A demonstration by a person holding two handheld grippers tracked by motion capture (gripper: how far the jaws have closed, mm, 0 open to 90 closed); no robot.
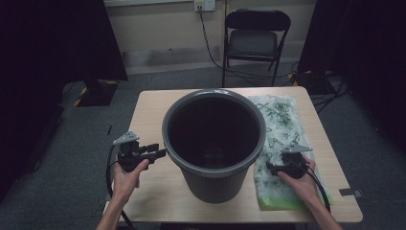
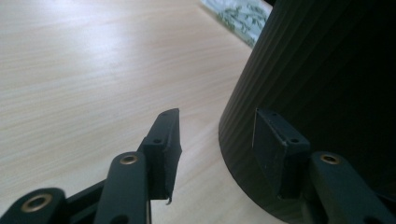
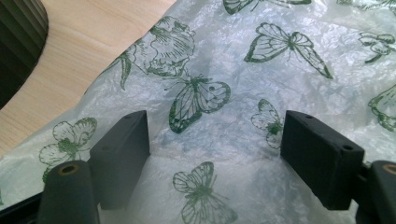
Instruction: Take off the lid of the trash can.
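Since the thin, limp, slippery bin bag (image 3: 261, 93) lies flat on the table (image 1: 158, 108) right of the bin (image 1: 213, 143), the open right hand-held gripper (image 3: 215, 154) should pinch an edge, while the open left hand-held gripper (image 2: 217, 140) straddles nothing.

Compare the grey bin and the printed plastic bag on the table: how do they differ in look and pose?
The bin stands upright, dark grey, ribbed and rigid; the bag lies flat, thin, crinkled and whitish with green butterfly and flower prints. The bin sits mid-table; the bag lies along its right side. The left gripper points at the bin's wall; the right gripper hovers open over the bag. Both rest on the wooden table.
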